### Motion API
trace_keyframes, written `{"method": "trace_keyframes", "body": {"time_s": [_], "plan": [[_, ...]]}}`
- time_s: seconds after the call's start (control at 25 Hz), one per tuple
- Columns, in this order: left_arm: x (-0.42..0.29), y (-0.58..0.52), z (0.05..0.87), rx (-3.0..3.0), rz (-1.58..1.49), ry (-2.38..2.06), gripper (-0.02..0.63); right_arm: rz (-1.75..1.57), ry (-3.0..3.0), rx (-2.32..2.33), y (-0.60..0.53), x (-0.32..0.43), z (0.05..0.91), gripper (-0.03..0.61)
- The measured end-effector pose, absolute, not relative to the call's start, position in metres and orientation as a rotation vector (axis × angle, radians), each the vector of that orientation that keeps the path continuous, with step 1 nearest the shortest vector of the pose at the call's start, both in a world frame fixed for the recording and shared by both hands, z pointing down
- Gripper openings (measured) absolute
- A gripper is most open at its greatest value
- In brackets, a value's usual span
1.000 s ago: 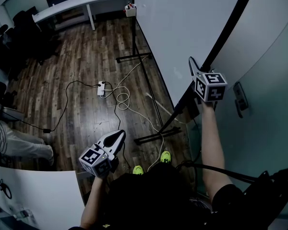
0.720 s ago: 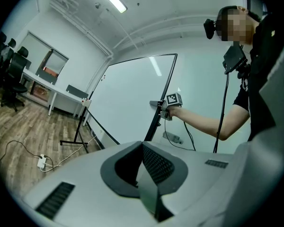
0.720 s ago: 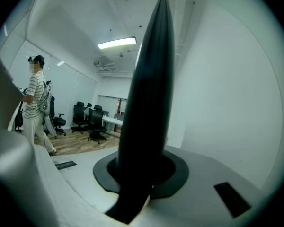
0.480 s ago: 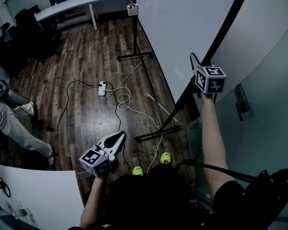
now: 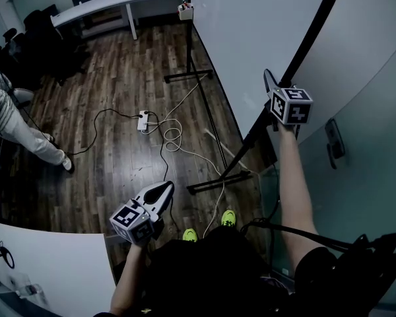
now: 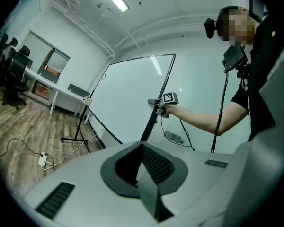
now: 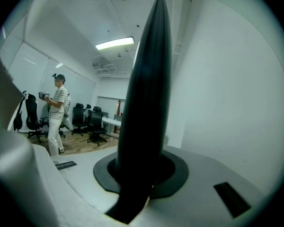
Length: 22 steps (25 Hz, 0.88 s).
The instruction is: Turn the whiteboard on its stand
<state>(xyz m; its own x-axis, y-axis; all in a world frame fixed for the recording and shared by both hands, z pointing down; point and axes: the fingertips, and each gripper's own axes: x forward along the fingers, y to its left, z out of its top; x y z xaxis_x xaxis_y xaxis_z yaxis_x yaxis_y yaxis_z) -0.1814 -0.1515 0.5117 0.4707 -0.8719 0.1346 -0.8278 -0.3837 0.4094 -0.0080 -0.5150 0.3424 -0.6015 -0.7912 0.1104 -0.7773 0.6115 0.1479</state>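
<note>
**Q:** What has hold of the large white whiteboard with the black frame (image 5: 251,38)?

**A:** The right gripper (image 5: 272,84). Its jaws are clamped narrow on the near black frame edge (image 7: 146,103). The board stands upright on its black tubular stand (image 5: 214,180), ahead and to the operator's right.

**Q:** How should the turn be made?

**A:** Probably by swinging that edge in a level arc with a firm grip. Keep feet clear of the white cables (image 5: 171,137) beside the stand foot.

**Q:** Arm pose?

**A:** The right arm is extended forward, with its gripper about level. The left gripper (image 5: 162,190) sits low by the hip, jaws together and empty.

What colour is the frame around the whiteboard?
Black. The frame edging the white whiteboard shows best in the head view.
</note>
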Motion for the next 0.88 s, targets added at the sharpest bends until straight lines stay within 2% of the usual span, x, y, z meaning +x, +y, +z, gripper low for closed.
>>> {"method": "trace_keyframes", "body": {"time_s": [0.88], "plan": [[-0.183,-0.129,0.496,2.304,-0.175,-1.460,0.014,-0.077,-2.665,1.287,-0.497,-0.006,0.340,0.067]]}}
